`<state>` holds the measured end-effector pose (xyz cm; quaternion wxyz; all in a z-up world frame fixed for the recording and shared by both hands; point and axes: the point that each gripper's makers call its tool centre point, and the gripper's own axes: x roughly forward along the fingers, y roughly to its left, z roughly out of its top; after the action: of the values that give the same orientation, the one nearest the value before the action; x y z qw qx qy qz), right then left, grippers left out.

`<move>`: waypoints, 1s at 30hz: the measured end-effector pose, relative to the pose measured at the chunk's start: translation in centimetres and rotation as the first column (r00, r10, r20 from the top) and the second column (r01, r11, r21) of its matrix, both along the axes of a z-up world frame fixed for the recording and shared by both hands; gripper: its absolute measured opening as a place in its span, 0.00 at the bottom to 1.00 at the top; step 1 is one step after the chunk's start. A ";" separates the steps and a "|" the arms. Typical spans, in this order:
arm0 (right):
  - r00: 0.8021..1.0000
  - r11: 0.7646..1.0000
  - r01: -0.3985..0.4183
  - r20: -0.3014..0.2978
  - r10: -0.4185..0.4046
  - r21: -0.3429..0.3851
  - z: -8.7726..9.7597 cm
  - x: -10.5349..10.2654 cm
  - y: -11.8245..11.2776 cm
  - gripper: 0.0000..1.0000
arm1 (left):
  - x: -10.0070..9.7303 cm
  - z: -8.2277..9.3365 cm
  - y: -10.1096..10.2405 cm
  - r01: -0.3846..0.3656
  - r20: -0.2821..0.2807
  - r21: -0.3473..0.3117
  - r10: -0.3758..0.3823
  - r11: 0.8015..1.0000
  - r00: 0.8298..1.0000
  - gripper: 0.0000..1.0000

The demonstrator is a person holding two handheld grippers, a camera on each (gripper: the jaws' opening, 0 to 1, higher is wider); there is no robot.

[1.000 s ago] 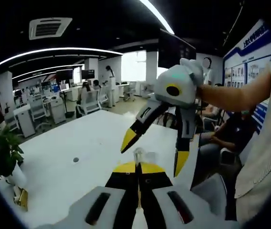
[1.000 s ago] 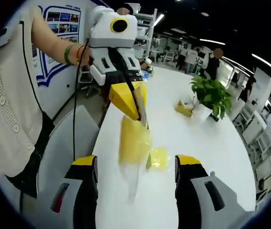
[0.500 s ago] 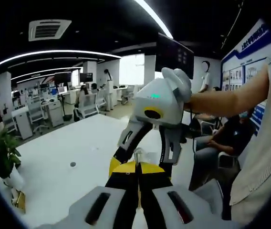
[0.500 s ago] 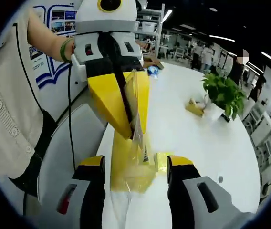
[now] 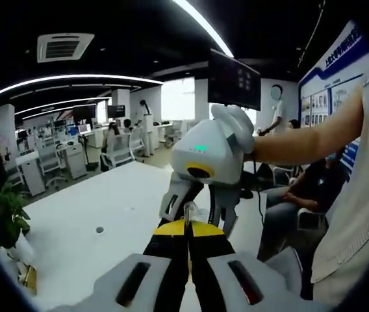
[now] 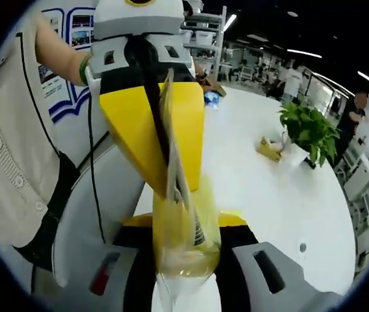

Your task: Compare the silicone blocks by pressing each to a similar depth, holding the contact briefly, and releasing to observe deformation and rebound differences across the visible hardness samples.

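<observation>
Bag (image 6: 183,231) pinched by both grippers — contents blurred

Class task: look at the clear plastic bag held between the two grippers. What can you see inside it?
Inside the clear bag sits yellow material, seemingly a silicone block. The left gripper pinches the bag's top; the right gripper closes around it, covering the block's sides and bottom.

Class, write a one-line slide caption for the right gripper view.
Left claw pinches a clear bag holding a yellow block above the white table.
</observation>
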<state>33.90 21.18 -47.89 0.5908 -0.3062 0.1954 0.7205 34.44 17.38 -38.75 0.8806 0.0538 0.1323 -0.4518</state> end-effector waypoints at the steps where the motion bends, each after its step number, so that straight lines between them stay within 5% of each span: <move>1: 1.000 1.000 0.000 0.007 0.000 0.001 0.0 -0.1 0.0 0.26 | -0.1 0.0 0.0 0.000 0.002 0.000 0.000 1.000 1.000 0.00; 3: 0.999 1.000 -0.008 0.052 0.007 0.021 0.3 0.2 0.1 0.25 | -0.2 0.1 -0.1 0.002 0.005 -0.003 -0.002 1.000 1.000 0.00; 17: 0.997 0.998 0.033 0.070 -0.030 -0.044 0.3 -0.2 -1.0 0.14 | -1.3 0.6 -1.5 0.032 0.038 0.024 -0.032 0.999 0.999 0.00; 30: 0.997 0.994 0.064 0.045 -0.060 -0.087 -0.3 -0.3 -2.3 0.09 | -1.3 0.2 -1.9 0.059 0.028 0.042 -0.060 0.997 0.998 0.00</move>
<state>33.65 18.92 -48.16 0.6026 -0.3409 0.2240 0.6859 33.18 15.52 -38.52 0.8673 0.0825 0.1269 -0.4743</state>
